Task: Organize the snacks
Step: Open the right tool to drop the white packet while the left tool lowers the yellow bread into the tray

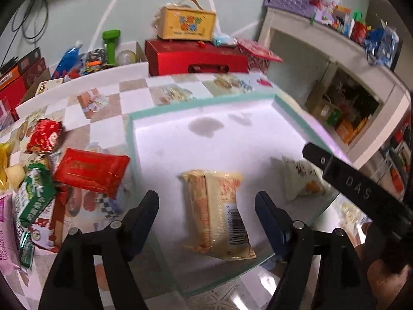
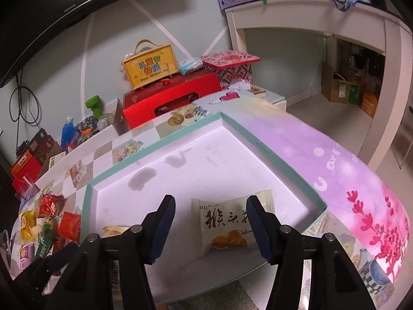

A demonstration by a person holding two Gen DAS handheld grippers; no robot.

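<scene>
A shallow white box with a teal rim (image 1: 201,103) (image 2: 155,149) lies on the patterned table. In it lies a yellow-orange snack packet (image 1: 219,211) with a barcode, between the fingers of my left gripper (image 1: 206,206), which stands open with neither pad touching it. Further right in the box lies a cream cookie packet (image 1: 304,178) (image 2: 227,222). My right gripper (image 2: 211,222) hovers over that packet, open, with a gap on the packet's left side. A loose pile of snacks, among them a red packet (image 1: 93,171) and a green packet (image 1: 36,193), sits left of the box.
A red gift box (image 1: 196,59) with a yellow handled box (image 1: 188,23) on top stands behind the table. A purple flowered lid (image 2: 361,180) lies right of the white box. A white shelf unit (image 1: 335,41) carrying more snacks is at the far right.
</scene>
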